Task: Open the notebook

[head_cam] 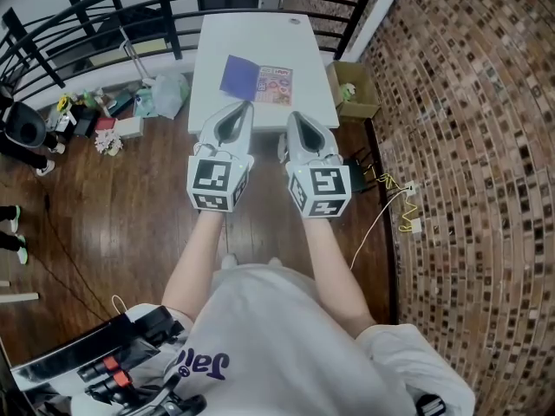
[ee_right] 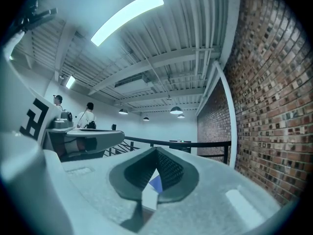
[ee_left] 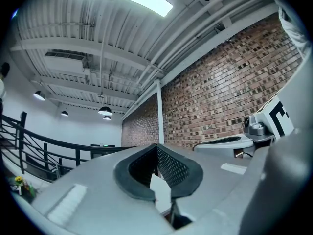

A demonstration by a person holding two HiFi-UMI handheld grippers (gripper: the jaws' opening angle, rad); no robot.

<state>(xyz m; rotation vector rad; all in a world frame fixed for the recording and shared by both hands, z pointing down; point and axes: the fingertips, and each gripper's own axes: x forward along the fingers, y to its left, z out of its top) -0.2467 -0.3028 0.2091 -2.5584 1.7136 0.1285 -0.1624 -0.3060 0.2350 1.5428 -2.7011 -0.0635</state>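
The notebook (head_cam: 257, 81) lies flat on the white table (head_cam: 260, 33), a purple part on the left and a colourful printed part on the right. Both grippers are held side by side in the air short of the table's near edge, pointing at it. My left gripper (head_cam: 245, 105) has its jaws meeting at the tips with nothing between them, as does my right gripper (head_cam: 294, 115). In the right gripper view a sliver of the blue notebook (ee_right: 155, 182) shows through the gap under the closed tips (ee_right: 156, 150). The left gripper view shows only white table under its tips (ee_left: 156, 145).
A cardboard box (head_cam: 354, 89) stands on the floor right of the table. A black railing (head_cam: 104, 16) runs behind and to the left, with clutter (head_cam: 104, 115) on the wood floor. A brick wall (head_cam: 468, 146) and cables (head_cam: 401, 199) lie to the right. Two people (ee_right: 88, 116) stand far off.
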